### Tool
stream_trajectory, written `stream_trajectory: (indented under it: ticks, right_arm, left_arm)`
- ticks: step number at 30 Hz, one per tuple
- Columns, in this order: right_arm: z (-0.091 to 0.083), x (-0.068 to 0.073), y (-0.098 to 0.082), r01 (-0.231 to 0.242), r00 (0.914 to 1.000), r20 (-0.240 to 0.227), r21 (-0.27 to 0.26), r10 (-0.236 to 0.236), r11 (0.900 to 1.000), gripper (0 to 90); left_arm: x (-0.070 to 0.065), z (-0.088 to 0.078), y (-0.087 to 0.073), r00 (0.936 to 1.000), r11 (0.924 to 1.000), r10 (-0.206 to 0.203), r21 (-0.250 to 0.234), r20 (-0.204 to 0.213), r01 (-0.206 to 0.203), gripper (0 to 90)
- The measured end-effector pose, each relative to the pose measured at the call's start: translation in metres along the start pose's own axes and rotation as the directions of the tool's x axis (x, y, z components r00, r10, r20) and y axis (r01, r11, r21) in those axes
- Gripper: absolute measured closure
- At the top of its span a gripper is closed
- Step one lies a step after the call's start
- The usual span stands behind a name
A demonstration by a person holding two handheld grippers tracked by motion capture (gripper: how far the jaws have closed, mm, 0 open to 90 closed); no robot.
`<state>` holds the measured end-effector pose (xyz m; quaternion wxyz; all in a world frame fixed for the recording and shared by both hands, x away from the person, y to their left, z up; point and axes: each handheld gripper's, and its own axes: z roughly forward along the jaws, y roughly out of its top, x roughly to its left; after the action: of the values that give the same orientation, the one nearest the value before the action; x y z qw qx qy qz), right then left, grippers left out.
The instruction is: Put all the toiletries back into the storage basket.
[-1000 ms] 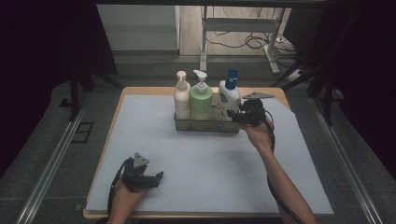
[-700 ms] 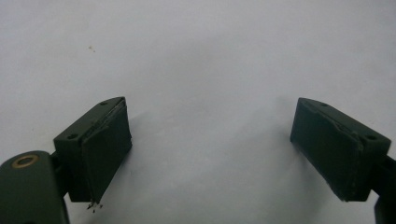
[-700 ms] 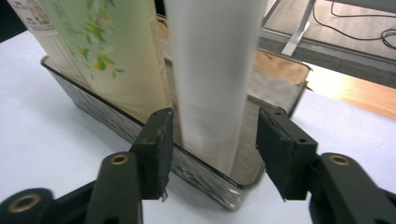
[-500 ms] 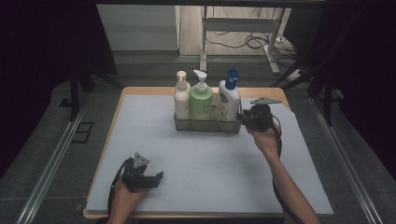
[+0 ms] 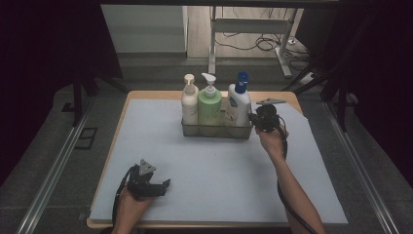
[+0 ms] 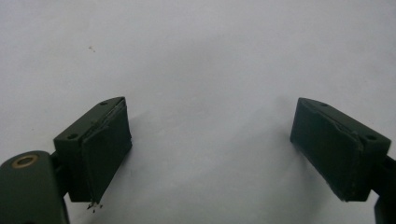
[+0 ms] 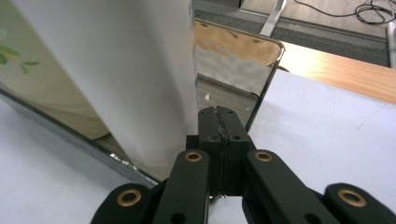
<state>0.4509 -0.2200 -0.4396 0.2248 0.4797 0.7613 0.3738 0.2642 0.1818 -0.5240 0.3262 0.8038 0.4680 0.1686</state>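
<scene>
1. The right gripper [image 5: 254, 118] has come down beside the tray's [image 5: 216, 130] right end since a second ago; its jaws have just been closing and now meet flat, nothing between them [image 7: 219, 122]; I judge it means to nudge the tray rather than lift it.
2. The tray sits at the far middle of the mat [image 5: 219, 170]; three bottles stand in it, cream [image 5: 189, 103], green [image 5: 210, 105], white [image 5: 239, 101].
3. The white bottle stands just beside the shut jaws, crowding them.
4. The left gripper [image 5: 163, 185] rests near the front edge, jaws wide, empty.
</scene>
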Motion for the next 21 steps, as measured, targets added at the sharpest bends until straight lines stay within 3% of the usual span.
stream_trajectory:
  ticks: [21]
  right_arm:
    - [0.025, -0.003, -0.004, -0.06, 0.998, -0.019, 0.054, 0.061, 0.997, 88.2]
  left_arm:
    - [0.0, 0.0, 0.0, 1.0, 1.0, 0.001, 0.0, 0.0, -0.001, 11.9]
